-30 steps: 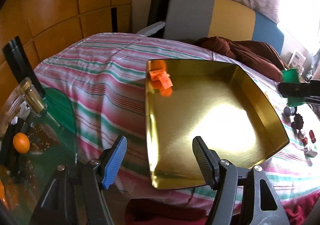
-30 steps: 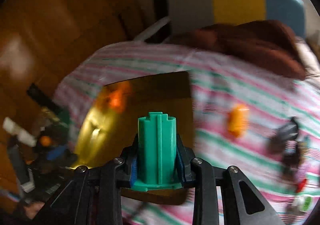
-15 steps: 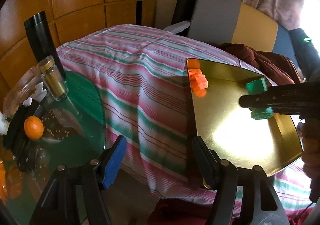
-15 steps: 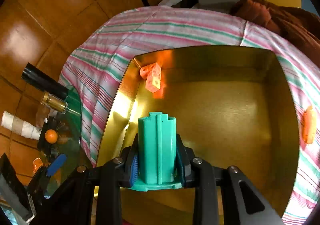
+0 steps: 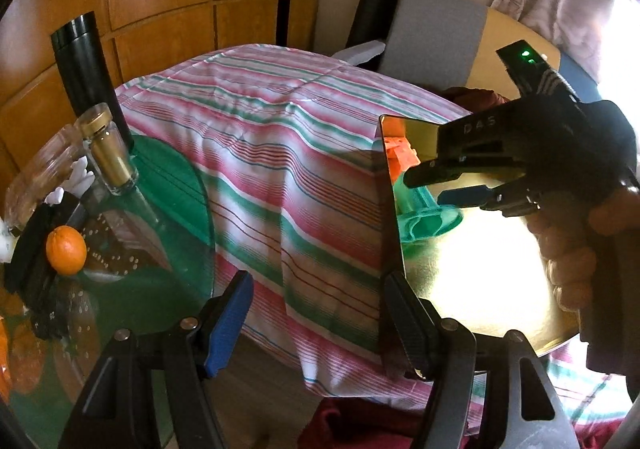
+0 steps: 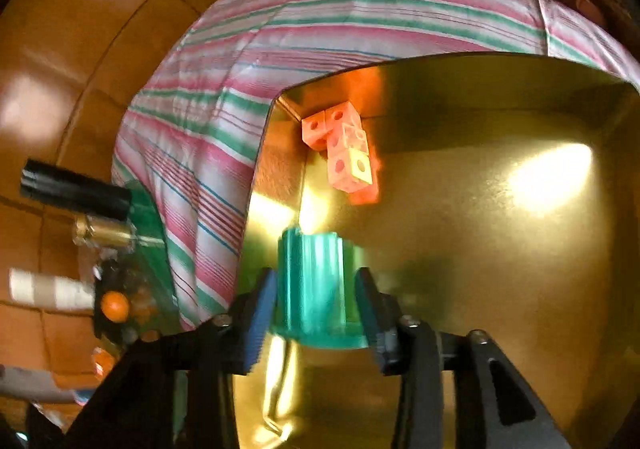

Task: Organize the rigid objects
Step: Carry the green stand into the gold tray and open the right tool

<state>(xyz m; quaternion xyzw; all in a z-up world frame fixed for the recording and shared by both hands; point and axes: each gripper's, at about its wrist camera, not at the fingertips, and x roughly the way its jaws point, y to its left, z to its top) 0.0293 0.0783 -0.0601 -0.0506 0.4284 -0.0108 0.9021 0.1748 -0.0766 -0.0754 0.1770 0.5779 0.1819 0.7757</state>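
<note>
A gold tray (image 5: 472, 277) lies on the striped cloth (image 5: 280, 153); it also shows in the right wrist view (image 6: 500, 249). An orange block piece (image 6: 344, 147) sits in its far left corner, also in the left wrist view (image 5: 402, 161). A green ribbed cylinder (image 6: 314, 285) with a flange lies on the tray floor by the left wall, also in the left wrist view (image 5: 428, 215). My right gripper (image 6: 316, 313) is open, its jaws standing either side of the cylinder with small gaps. My left gripper (image 5: 320, 321) is open and empty at the tray's near left corner.
A green glass side table (image 5: 132, 249) stands to the left with an orange (image 5: 66, 251), a gold-capped jar (image 5: 110, 153) and a black flask (image 5: 86, 65). A wooden wall is behind. A grey and yellow headboard (image 5: 436, 33) is at the back.
My right gripper has gone down into the tray's left side and opened, letting the green cylinder rest on the tray floor. My left gripper has swung to the left.
</note>
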